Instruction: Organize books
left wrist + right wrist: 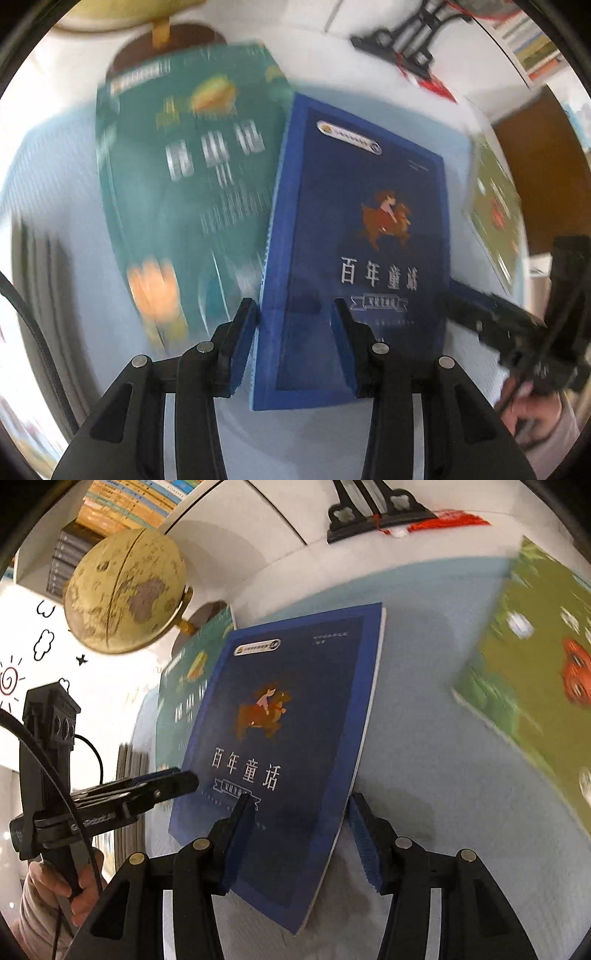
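A dark blue book with a rider picture and silver title is raised at a tilt over the light blue mat. My left gripper is shut on its spine edge, one pad against the spine and the other on the cover; it shows from the side in the right wrist view. My right gripper holds the opposite long edge, its left pad on the cover and its right pad behind the edge. A teal book lies on the mat left of the blue one. A green book lies to the right.
A yellowish globe on a dark base stands at the back left beside the teal book. A black stand with a red tassel sits at the back. Shelved books line the wall. A person's hand holds the left gripper's handle.
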The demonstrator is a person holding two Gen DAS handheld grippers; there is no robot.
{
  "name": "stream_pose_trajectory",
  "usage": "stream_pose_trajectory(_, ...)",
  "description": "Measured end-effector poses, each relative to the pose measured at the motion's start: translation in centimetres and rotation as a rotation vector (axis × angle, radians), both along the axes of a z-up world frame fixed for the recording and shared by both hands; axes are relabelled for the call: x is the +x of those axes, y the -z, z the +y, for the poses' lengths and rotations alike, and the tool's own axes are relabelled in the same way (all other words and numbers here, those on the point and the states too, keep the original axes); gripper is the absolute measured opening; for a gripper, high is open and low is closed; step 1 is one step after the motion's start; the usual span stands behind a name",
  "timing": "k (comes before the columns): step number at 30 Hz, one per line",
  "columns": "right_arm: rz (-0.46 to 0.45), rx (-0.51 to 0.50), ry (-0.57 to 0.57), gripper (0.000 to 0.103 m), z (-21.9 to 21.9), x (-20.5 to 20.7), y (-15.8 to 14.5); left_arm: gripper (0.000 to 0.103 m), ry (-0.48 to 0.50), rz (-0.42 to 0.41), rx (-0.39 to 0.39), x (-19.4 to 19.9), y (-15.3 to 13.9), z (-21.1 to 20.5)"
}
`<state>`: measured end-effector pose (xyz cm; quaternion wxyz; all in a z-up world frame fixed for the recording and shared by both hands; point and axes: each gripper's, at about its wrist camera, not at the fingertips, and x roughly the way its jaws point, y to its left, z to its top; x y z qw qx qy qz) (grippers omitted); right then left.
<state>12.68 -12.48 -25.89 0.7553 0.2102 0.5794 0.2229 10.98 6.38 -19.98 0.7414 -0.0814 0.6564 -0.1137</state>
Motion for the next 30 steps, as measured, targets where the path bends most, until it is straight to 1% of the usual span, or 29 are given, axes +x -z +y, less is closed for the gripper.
stream_pose_trajectory(1,0.017,0.009,-0.009,0.052,-0.3,-0.9,0.1,0.037,0.014,0.029,-0.023,-1.8,0.2,-0.2)
stream_pose_trajectory(4,0.075,0.069,-0.04,0.051,-1.7,-3.3,0.4,0.037,0.046,0.055,-0.087,-5.0,0.7,-0.1)
stream_pose_trajectory(6,0.108,0.107,-0.059,0.044,-2.7,-4.9,0.5,0.037,0.074,0.078,-0.125,-6.4,1.2,0.2)
stream_pose_trajectory(8,0.128,0.096,-0.089,0.043,-3.5,-6.2,0.9,0.037,0.078,0.08,-0.157,-6.5,1.2,0.6)
stream_pose_trajectory(9,0.146,0.094,-0.104,0.036,-3.8,-6.8,1.4,0.037,0.075,0.089,-0.175,-6.3,1.3,0.8)
stream_pose_trajectory(10,0.153,0.119,-0.103,0.033,-4.4,-7.2,1.8,0.037,0.065,0.105,-0.201,-5.9,1.5,1.1)
stream_pose_trajectory(13,0.179,0.203,-0.08,0.032,-5.4,-7.0,2.6,0.037,0.056,0.14,-0.25,-5.0,1.8,1.5)
stream_pose_trajectory(15,0.173,0.218,-0.093,0.032,-5.2,-6.6,2.7,0.037,0.045,0.148,-0.275,-4.4,2.0,1.5)
stream_pose_trajectory(18,0.177,0.232,-0.113,0.032,-4.8,-5.6,2.8,0.037,-0.004,0.173,-0.331,-3.6,2.5,2.3)
stream_pose_trajectory(21,0.187,0.252,-0.129,0.032,-4.7,-5.0,3.1,0.036,-0.026,0.193,-0.338,-3.1,2.8,2.3)
stream_pose_trajectory(26,0.204,0.305,-0.115,0.032,-5.4,-4.2,3.7,0.036,0.035,0.179,-0.255,-2.7,2.2,1.2)
stream_pose_trajectory(27,0.206,0.312,-0.113,0.032,-5.5,-4.1,3.7,0.036,0.038,0.181,-0.248,-3.2,2.0,1.9)
stream_pose_trajectory(30,0.201,0.313,-0.114,0.032,-5.2,-3.7,3.7,0.036,0.007,0.215,-0.251,-2.9,2.2,2.3)
